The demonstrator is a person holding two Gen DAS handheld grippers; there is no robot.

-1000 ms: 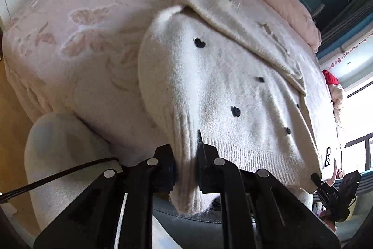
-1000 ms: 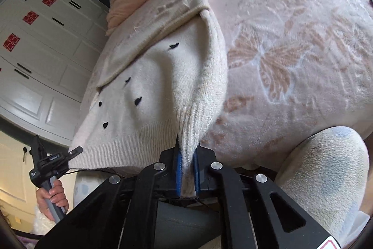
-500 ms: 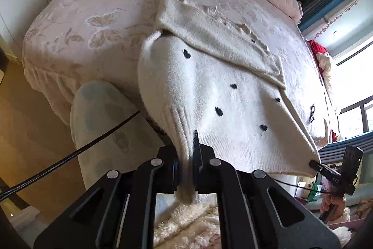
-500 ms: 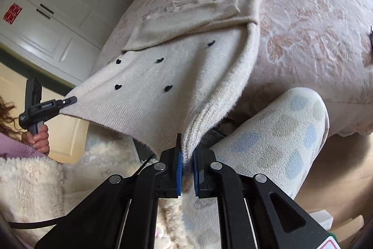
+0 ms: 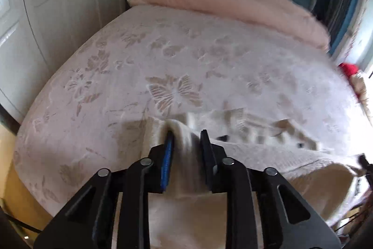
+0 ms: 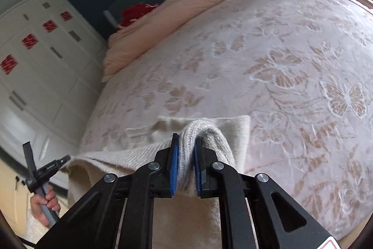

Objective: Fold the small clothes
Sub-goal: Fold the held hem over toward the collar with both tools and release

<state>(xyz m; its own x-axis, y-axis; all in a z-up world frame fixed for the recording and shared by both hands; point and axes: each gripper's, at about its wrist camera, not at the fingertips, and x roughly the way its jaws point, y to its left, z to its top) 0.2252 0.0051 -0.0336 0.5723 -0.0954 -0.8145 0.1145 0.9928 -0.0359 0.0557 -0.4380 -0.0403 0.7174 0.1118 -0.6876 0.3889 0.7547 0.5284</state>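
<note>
Cream knit sweater (image 5: pixel 256 155) hem bunched between opening jaws of left gripper (image 5: pixel 185 139) and right gripper (image 6: pixel 186 144); folded body directly ahead, long axis crosswise.

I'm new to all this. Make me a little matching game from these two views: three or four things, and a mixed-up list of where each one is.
Things:
1. cream sweater
2. pink duvet
3. white wardrobe
4. red fabric

Places:
A. along the wall beside the bed
B. bunched up at the far end of the bed
C. between the jaws, at the near edge of the bed
D. behind the duvet, against the dark blue wall

Pairs: 1-C, 2-B, 3-A, 4-D
</note>
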